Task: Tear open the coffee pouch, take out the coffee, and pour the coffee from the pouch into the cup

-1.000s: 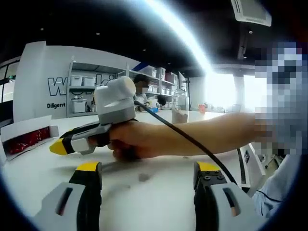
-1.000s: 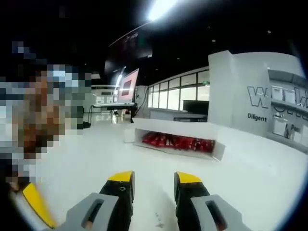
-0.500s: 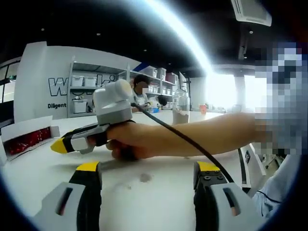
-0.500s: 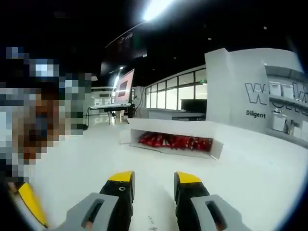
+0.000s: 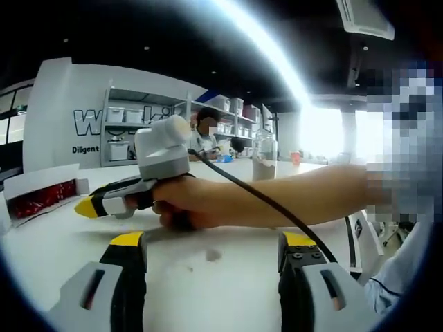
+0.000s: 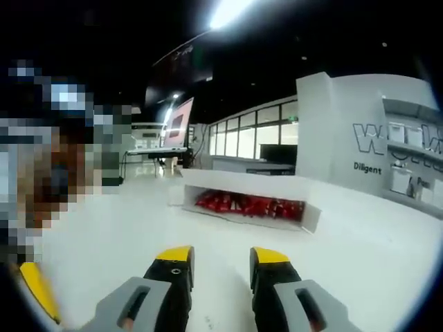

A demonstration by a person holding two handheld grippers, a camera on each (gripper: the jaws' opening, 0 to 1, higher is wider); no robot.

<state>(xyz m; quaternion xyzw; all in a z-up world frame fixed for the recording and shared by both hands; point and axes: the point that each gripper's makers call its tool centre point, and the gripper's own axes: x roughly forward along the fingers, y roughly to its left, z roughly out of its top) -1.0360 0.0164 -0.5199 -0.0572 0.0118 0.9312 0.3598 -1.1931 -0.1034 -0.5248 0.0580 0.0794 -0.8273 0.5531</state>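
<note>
White desk (image 6: 360,235): long white open box of red coffee pouches (image 6: 242,204) lies crosswise ahead of right tongs (image 6: 220,266), nearer them than left tongs (image 5: 211,252); both pairs apart, empty.

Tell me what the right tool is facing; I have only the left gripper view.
Observer: The right tool faces the white box, which sits ahead and a little to the right across bare table.
Operator: Report its jaws.
Observer: Apart, with nothing between them.
Operator: Describe the box's contents.
Observer: Red pouches lie in a row along the whole box, with its open side toward the tool.
</note>
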